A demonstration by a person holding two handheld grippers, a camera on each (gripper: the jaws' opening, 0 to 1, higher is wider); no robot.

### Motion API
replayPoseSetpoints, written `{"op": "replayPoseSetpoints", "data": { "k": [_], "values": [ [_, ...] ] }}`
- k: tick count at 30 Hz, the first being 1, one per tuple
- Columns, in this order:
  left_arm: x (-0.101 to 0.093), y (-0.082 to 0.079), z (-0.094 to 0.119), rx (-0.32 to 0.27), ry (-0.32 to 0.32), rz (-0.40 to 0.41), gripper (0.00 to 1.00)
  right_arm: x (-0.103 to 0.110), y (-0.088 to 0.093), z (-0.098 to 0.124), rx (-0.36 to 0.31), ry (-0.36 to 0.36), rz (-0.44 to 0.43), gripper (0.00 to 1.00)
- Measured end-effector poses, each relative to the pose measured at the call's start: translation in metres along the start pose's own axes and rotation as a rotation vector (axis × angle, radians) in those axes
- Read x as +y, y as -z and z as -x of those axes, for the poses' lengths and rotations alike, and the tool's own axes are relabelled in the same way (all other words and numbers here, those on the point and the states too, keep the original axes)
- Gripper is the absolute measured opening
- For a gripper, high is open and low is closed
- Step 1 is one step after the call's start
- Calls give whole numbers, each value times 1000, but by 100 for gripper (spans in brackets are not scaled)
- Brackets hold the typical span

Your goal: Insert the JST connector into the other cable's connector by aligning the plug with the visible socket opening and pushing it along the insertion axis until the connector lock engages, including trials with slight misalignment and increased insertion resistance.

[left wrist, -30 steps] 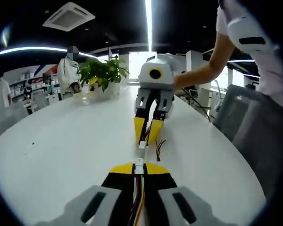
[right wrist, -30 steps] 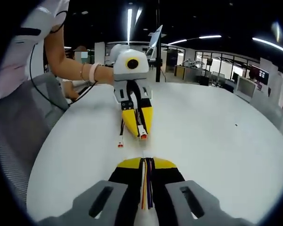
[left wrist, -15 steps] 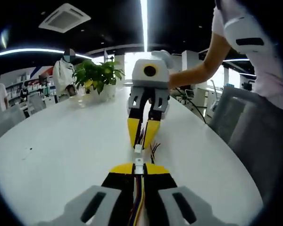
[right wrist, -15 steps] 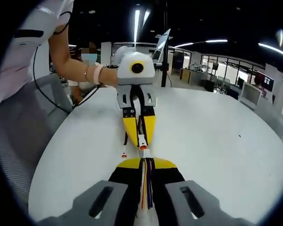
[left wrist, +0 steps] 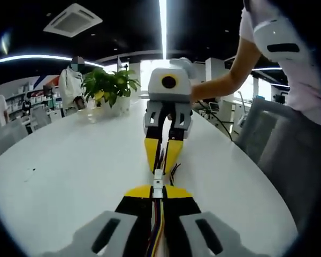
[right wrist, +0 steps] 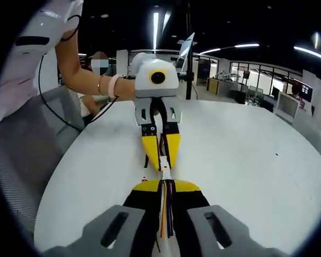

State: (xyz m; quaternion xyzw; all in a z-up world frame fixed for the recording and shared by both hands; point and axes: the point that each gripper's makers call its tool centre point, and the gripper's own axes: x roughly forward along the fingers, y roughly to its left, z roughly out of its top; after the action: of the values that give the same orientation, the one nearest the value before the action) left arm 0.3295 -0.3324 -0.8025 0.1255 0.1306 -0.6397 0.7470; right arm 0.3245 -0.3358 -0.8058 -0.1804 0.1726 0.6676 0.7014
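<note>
Left claw: we see the left claw with its yellow-tipped jaws pressed close together on a bundle of coloured wires, and the white plug pokes out just past the tips.

Right claw: in its own view the right claw is clamped narrow on its own wires; the white socket sits just ahead of its tips.

Plug and socket: we find the two white connectors end to end between the facing pairs of yellow tips, touching; whether the lock has caught, we cannot tell.

Facing claws: from the left view the right claw comes straight at us, tips pointed down at the plug; from the right view the left claw does the same.

Loose ends: a few dark wire tails splay out just beside the right claw's tips; a small red-tipped end lies on the table by the left claw's tips.

Table: a broad white table lies under the join, which sits well in from its edges.

Far end: a potted plant stands at the table's far edge.

Person: a forearm reaches in to the right claw; a wrist with a band holds the left one.

Writing: none we can read on claws, connectors or wires.
</note>
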Motion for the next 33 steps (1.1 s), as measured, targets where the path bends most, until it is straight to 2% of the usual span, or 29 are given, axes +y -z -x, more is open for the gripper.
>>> {"op": "replayPoseSetpoints", "data": {
  "k": [19,23,29,33],
  "values": [
    [-4,-3,0,4,39,-26,0,5,-2,-2,-9,-34,16,4],
    [-7,-8,-1,-25,58,-16,0,8,-8,-1,-42,-53,10,4],
    [-8,-8,-2,-26,67,-26,0,9,-6,0,-44,-61,12,4],
    [-8,-11,1,-58,74,8,0,11,-10,3,-70,-70,-4,3]
  ]
}}
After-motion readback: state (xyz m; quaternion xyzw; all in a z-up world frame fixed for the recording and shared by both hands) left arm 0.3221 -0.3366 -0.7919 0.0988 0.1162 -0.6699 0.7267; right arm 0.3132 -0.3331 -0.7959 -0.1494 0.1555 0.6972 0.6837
